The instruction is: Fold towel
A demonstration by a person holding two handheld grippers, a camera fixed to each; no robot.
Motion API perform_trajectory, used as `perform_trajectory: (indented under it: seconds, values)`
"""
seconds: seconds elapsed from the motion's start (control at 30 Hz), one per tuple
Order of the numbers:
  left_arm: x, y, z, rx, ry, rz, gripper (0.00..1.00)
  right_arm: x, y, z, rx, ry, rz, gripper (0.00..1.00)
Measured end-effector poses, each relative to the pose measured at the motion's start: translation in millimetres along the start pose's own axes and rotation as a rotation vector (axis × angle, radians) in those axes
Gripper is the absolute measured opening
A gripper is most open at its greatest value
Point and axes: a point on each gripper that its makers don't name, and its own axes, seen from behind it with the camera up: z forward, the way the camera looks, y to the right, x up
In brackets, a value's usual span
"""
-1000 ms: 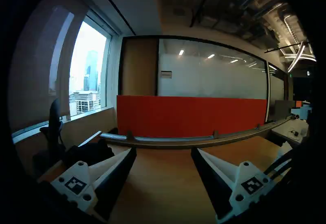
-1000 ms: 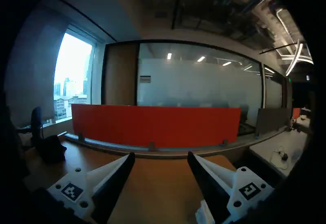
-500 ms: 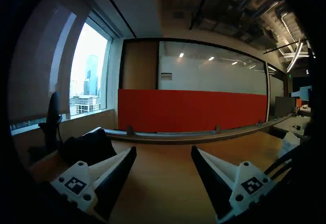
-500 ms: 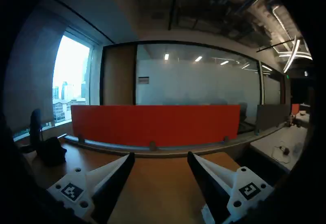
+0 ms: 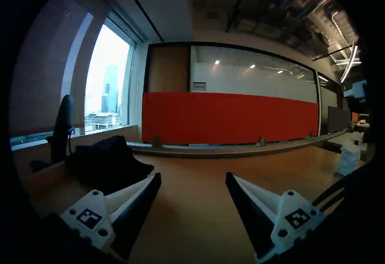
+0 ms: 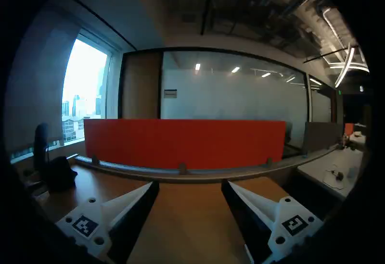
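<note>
Towel (image 5: 347, 158), a white bundle, sits right of the spread left gripper (image 5: 192, 175); right gripper (image 6: 189, 182) spread too.

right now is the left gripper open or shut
Open. The left gripper has its jaws spread wide apart, with bare wooden desk showing between them and nothing held.

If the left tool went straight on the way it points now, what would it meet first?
Probably nothing close: the left tool is open over the wooden desk, and the line ahead looks free up to the red partition at the desk's far edge. The dark bundle lies left of that line.
</note>
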Motion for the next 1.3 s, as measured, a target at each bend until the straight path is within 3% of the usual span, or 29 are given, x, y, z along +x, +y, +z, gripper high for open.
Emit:
perform_trajectory:
  seconds: [0.27,0.4,0.97,1.3]
  values:
    - [-27,-1.8,2.0,0.009,-0.008,-0.031,1.00,-12,-6,2.8,0.009,0.007,0.002,1.00]
    - [-34,-0.8,1.8,0.010,-0.009,-0.022,1.00,-18,-7,2.3,0.011,0.000,-0.003,1.00]
    - [-38,4.3,-2.3,0.009,0.014,0.033,1.00,-18,1,-0.1,0.008,0.004,0.001,1.00]
    - [-39,5.1,-2.0,0.008,0.017,0.034,0.99,-16,2,1.1,0.011,0.015,0.003,1.00]
